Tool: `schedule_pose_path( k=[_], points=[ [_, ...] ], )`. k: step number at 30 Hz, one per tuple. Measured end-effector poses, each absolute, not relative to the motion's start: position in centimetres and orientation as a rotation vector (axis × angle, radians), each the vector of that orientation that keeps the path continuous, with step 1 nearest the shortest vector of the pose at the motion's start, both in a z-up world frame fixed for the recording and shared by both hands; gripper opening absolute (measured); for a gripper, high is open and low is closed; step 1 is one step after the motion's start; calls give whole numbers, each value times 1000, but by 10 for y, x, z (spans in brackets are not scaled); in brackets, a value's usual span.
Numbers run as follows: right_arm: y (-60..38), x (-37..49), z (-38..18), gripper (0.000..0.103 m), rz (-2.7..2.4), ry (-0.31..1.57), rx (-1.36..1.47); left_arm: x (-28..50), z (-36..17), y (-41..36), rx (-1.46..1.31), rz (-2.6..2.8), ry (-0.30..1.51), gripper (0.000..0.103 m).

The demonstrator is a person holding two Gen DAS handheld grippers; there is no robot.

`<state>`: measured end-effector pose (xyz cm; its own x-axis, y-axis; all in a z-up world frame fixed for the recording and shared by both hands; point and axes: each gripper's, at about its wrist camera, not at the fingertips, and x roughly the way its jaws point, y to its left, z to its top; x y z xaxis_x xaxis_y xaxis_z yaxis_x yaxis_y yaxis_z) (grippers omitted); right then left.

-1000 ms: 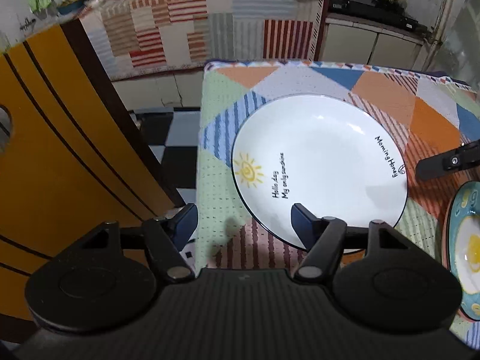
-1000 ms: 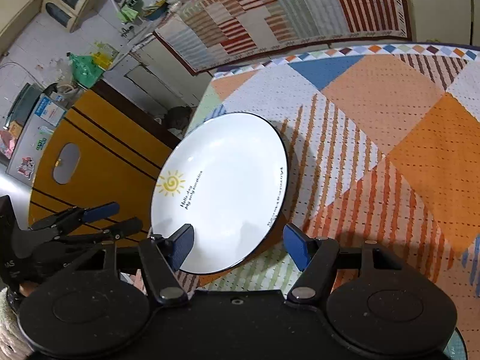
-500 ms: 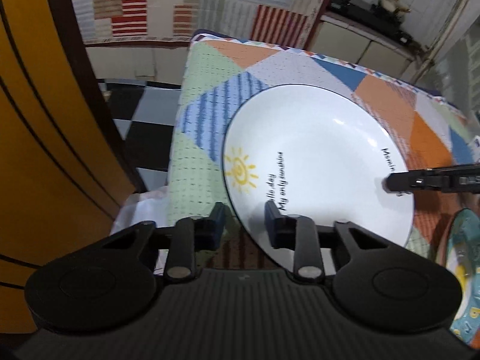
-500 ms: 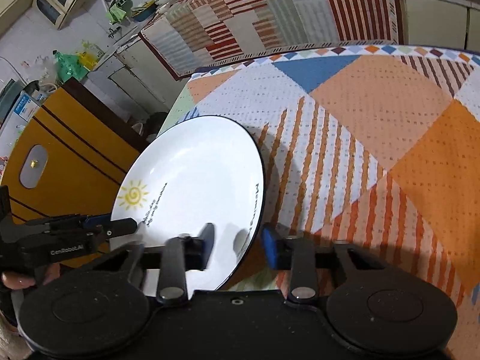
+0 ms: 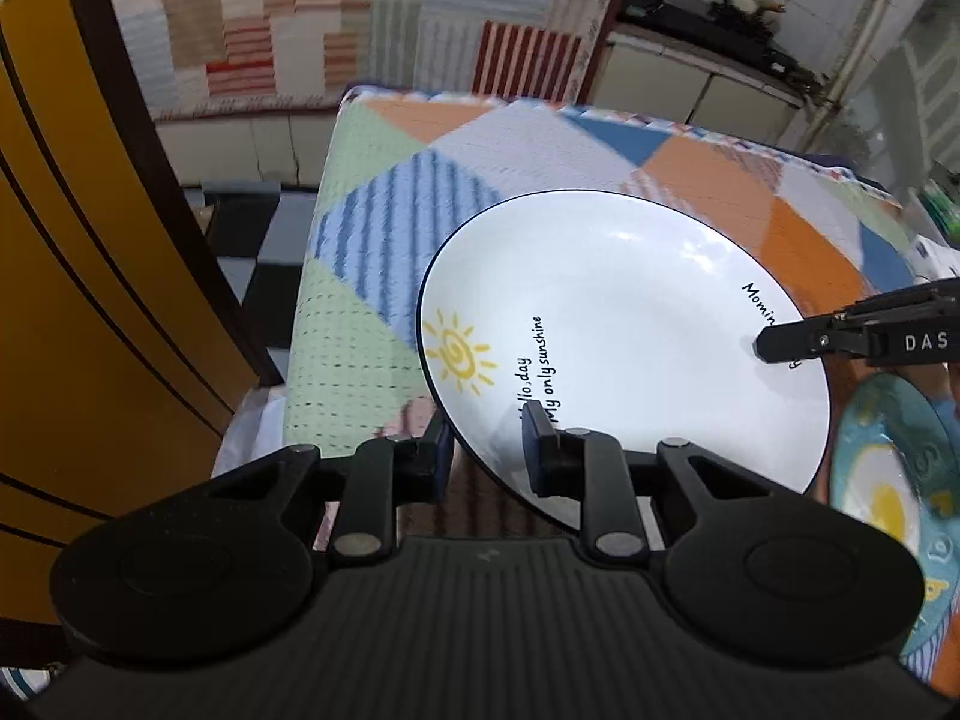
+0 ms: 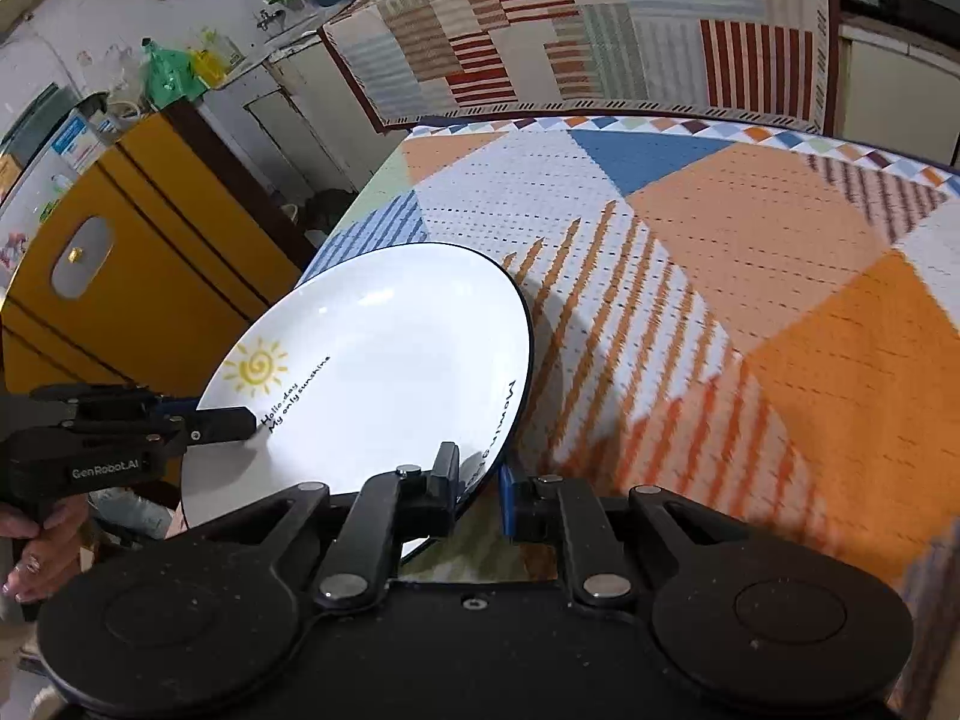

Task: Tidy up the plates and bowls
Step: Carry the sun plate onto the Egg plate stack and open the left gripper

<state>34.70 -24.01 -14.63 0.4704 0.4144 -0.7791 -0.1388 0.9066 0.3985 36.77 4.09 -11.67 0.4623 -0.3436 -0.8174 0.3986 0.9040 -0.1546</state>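
Two tools pinch one white plate (image 5: pixel 624 324) by opposite edges, and that shared hold is where trouble could start. The plate is glazed and smooth, and each grip appears to cover only a narrow strip of rim; if either hand lifts faster or twists, the rim could slide out of a pinch and the plate could drop onto the tabletop (image 6: pixel 720 252) or past its near edge. A second risk lies at the right: a blue plate with an egg design (image 5: pixel 888 480) sits just beside the white one, so a sideways swing could knock the two together.

The left tool (image 5: pixel 486 456) is clamped on the rim nearest its camera, below the sun drawing and the "Hello, day" lettering, one finger over the face and one underneath. The right tool (image 6: pixel 480 492) straddles the opposite rim by the "Morning" lettering; its jaws are closing the last bit, with the rim between them and already gripped. The plate is tilted, its left side overhanging the quilted tabletop edge, and it seems lifted clear rather than resting flat.
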Motion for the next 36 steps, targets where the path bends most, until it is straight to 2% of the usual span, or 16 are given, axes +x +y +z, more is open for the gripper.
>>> schedule_pose_path(
  k=[14, 22, 36],
  points=[
    [-284, 253, -79, 19, 335, 917, 311, 289, -40, -8, 135, -554, 925, 22],
    [-314, 193, -66, 19, 283, 917, 294, 252, -41, -47, 176, -630, 951, 23],
    [-344, 131, -104, 19, 193, 971, 384, 223, -76, -87, 212, -674, 1090, 23]
  ],
)
